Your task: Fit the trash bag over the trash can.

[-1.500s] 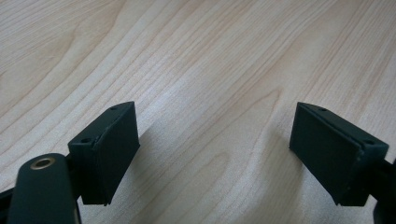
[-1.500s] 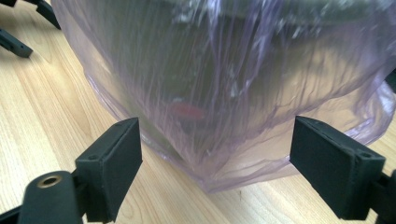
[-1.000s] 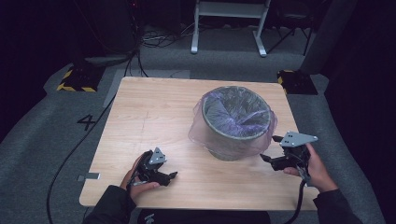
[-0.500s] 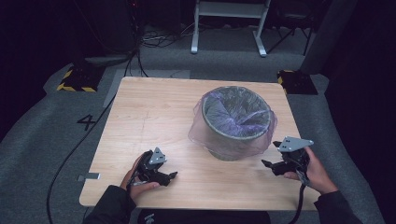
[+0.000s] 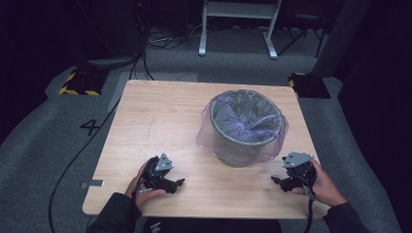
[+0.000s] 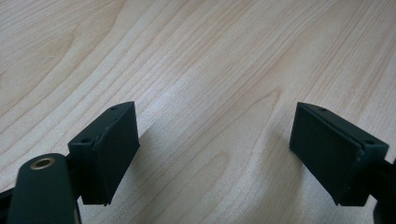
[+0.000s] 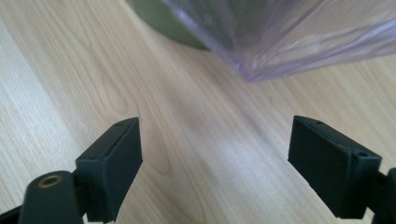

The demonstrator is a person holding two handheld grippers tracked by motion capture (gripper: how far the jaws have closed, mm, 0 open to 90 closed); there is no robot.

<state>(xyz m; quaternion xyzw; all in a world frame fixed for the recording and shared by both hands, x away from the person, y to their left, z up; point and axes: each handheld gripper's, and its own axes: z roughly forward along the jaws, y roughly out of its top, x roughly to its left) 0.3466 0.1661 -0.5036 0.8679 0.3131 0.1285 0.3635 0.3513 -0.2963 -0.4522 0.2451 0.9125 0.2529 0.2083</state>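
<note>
A grey waste bin [image 5: 245,127] lined with a thin purple plastic bag [image 5: 208,138] stands upright right of the table's middle. My left gripper [image 5: 178,184] rests low on the wood near the front edge, left of the bin, open with nothing between its jaws [image 6: 215,154]. My right gripper [image 5: 277,183] sits at the front right, just below and right of the bin, open and empty. In the right gripper view the bag's loose hem [image 7: 280,42] and the bin's base [image 7: 161,23] lie just beyond the open jaws [image 7: 215,158].
The wooden table [image 5: 160,121] has bare room on its left half. Cables [image 5: 73,160] trail over the grey floor at the left. A white metal frame [image 5: 238,19] and yellow-black striped blocks [image 5: 77,82] stand beyond the far edge.
My right gripper has sunk toward the tabletop beside the bin. The left gripper has stayed where it was.
</note>
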